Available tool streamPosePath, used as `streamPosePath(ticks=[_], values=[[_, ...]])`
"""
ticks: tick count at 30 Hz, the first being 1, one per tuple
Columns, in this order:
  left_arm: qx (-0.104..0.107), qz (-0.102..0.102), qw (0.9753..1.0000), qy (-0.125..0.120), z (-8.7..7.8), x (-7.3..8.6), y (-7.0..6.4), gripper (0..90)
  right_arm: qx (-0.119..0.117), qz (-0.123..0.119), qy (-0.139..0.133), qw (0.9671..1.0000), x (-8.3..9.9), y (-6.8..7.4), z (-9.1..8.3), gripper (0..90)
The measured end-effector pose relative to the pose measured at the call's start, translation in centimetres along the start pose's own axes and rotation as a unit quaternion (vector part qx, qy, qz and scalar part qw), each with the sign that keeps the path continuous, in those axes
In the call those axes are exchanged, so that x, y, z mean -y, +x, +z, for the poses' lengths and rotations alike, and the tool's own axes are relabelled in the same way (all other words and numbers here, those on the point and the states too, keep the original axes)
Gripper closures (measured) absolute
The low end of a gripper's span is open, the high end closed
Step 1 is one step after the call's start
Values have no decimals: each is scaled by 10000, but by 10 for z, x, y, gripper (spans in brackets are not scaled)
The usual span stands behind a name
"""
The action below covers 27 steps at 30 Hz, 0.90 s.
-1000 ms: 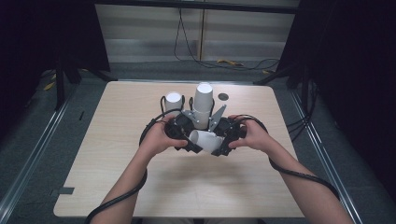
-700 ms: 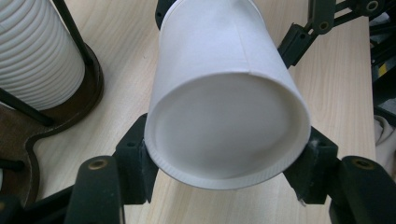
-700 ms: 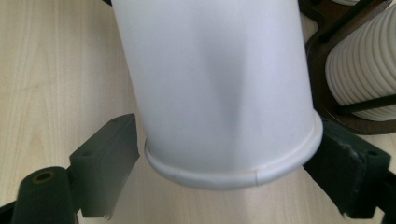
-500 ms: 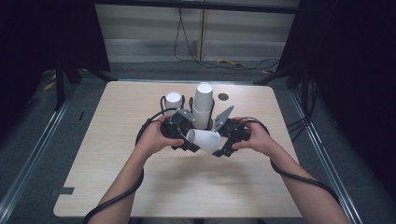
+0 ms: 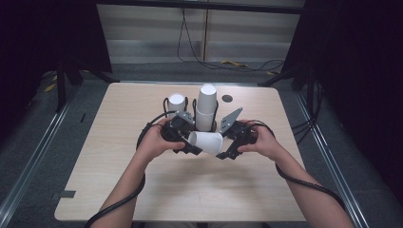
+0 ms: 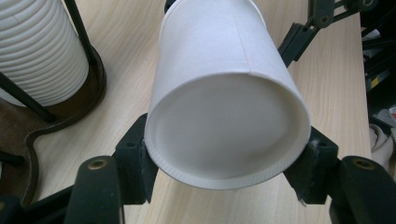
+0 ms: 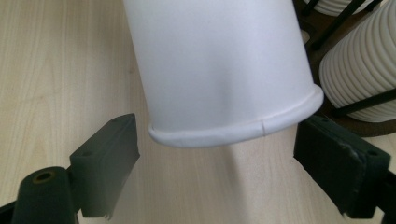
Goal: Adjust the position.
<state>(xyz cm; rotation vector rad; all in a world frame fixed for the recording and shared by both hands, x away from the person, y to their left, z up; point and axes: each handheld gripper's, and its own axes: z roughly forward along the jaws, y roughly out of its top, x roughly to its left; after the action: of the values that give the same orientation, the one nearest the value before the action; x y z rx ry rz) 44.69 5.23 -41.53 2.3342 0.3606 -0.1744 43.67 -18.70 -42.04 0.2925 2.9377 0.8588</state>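
A white paper cup (image 5: 205,142) lies on its side above the table between my two grippers. In the left gripper view its closed base (image 6: 227,126) faces the camera, and my left gripper (image 6: 226,158) is shut on that end, one pad pressed against each side. My left gripper (image 5: 192,147) comes at the cup from the left. My right gripper (image 5: 223,151) is at the cup's rim end. In the right gripper view the cup (image 7: 219,60) hangs between the spread jaws of my right gripper (image 7: 222,149), which is open, with a gap at the left jaw.
Behind the hands, a tall stack of white cups (image 5: 206,107) and a shorter stack (image 5: 177,100) stand in a black wire holder. Its dark base (image 6: 88,93) lies close to the held cup. A small dark disc (image 5: 227,98) sits farther back on the wooden table (image 5: 190,190).
The cup has shifted slightly left with my left gripper. Both hands have drawn a little apart.
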Motion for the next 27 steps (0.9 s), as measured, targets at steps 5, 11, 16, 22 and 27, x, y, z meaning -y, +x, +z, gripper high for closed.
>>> streamPosePath(ticks=[5, 11, 16, 22, 27], values=[[27, -54, 10000, -52, -1, 3, 1, 358, -1, 31, -128, 9999, 0, 1, 0, 136], [61, -134, 9998, -145, -2, 6, 3, 359, 6, 19, -205, 9998, 2, 2, 2, 136], [81, -175, 9996, -182, -4, 6, 3, 358, 31, 53, -275, 9996, 4, 2, 2, 136], [128, -195, 9995, -217, -4, 5, 3, 358, 61, 69, -403, 9991, 6, 2, 1, 136], [168, -281, 9992, -225, -3, 6, 3, 358, 58, 71, -472, 9988, 7, 2, 2, 135]])
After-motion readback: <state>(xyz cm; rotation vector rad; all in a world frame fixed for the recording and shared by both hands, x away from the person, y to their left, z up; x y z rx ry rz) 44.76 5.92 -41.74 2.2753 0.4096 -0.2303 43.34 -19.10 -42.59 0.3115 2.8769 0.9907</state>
